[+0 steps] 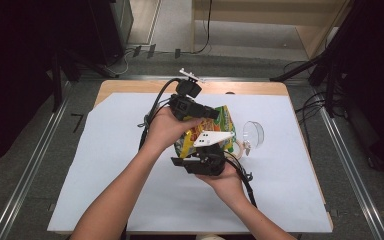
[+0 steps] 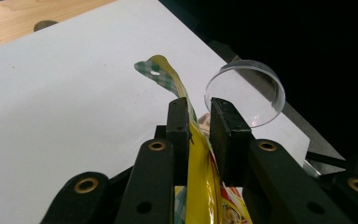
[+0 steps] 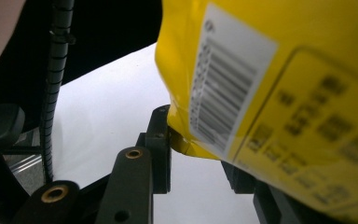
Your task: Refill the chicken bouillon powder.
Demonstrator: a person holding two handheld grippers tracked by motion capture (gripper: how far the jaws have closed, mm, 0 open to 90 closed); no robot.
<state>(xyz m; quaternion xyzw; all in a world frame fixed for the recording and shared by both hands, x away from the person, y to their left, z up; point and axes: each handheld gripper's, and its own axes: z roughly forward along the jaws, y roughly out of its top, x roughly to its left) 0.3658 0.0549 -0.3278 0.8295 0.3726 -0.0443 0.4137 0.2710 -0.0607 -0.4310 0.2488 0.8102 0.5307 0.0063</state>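
Observation:
A yellow snack bag (image 1: 224, 120) with green and orange print hangs above the table between both grippers. My left gripper (image 1: 211, 114) comes in from the far side, and its jaws are shut on the bag's upper seam (image 2: 200, 186). In the left gripper view the gripper (image 2: 199, 112) has the seam's checked tip sticking out beyond the jaws. My right gripper (image 1: 200, 152) sits below the bag. In the right gripper view the gripper (image 3: 198, 149) is shut on the bag's lower corner, and the barcode side of the bag (image 3: 284, 70) hides its right jaw.
A clear round glass dish (image 1: 253, 135) lies just right of the bag; it also appears beyond the left jaws (image 2: 247, 95). A white sheet (image 1: 130, 165) covers the wooden table (image 1: 130, 86). Cables trail from both grippers over the sheet.

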